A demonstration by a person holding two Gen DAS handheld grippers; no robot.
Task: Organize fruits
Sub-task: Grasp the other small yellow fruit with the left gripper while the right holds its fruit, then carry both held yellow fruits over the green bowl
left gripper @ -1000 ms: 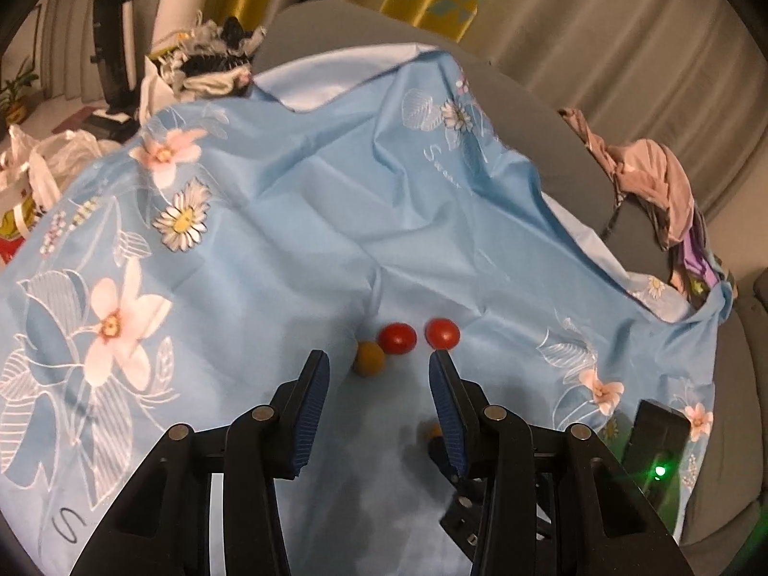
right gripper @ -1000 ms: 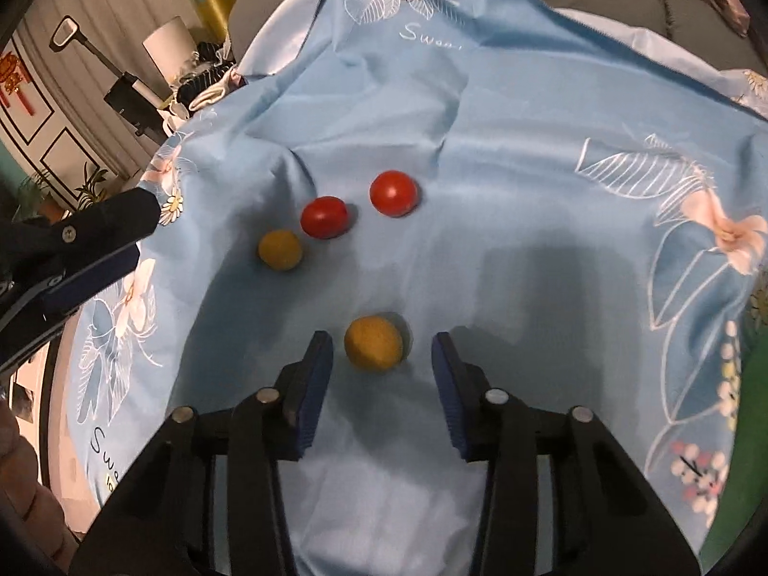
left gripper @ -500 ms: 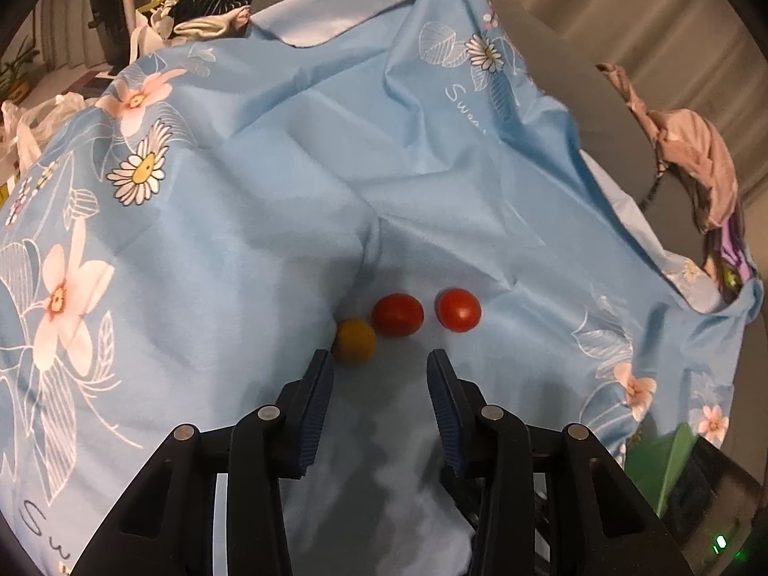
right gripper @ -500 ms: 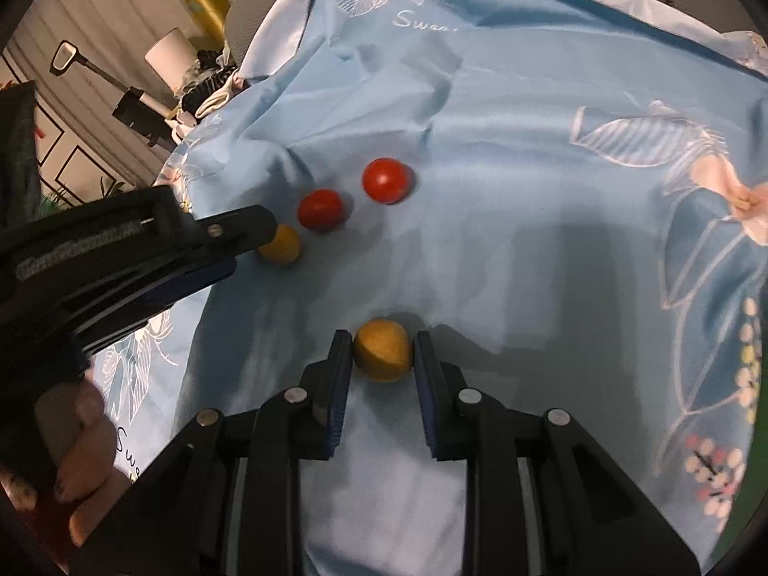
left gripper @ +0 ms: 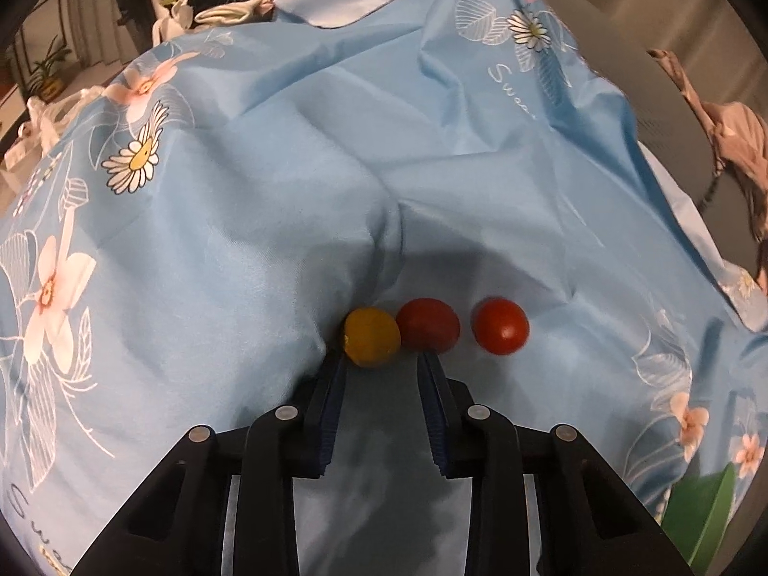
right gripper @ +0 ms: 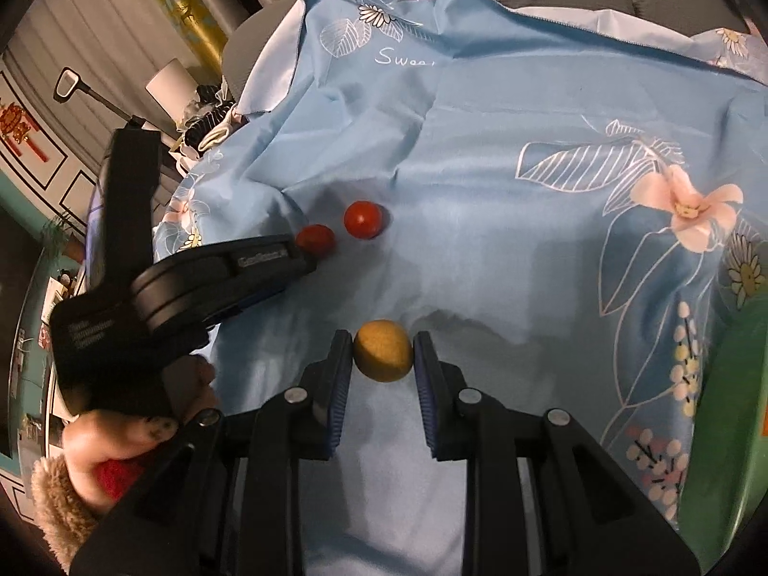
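Observation:
In the right wrist view my right gripper (right gripper: 382, 354) is shut on a yellow-brown fruit (right gripper: 382, 357) resting on the blue floral cloth (right gripper: 504, 182). Two red tomatoes lie beyond it, one (right gripper: 363, 219) in the open and one (right gripper: 314, 238) at the tip of my left gripper (right gripper: 293, 259). In the left wrist view my left gripper (left gripper: 381, 360) is open, its fingertips at a yellow fruit (left gripper: 372, 330) that touches a red tomato (left gripper: 428, 325). Another red tomato (left gripper: 500, 326) lies just right of them.
The blue floral cloth (left gripper: 288, 168) covers a grey sofa (left gripper: 638, 62). Pink clothing (left gripper: 729, 134) lies at the far right. A green object (right gripper: 725, 413) sits at the right edge. A pile of clothes (left gripper: 225, 5) is at the back left.
My left gripper has moved forward and down to the yellow fruit beside the tomatoes. My right gripper has closed on the yellow-brown fruit.

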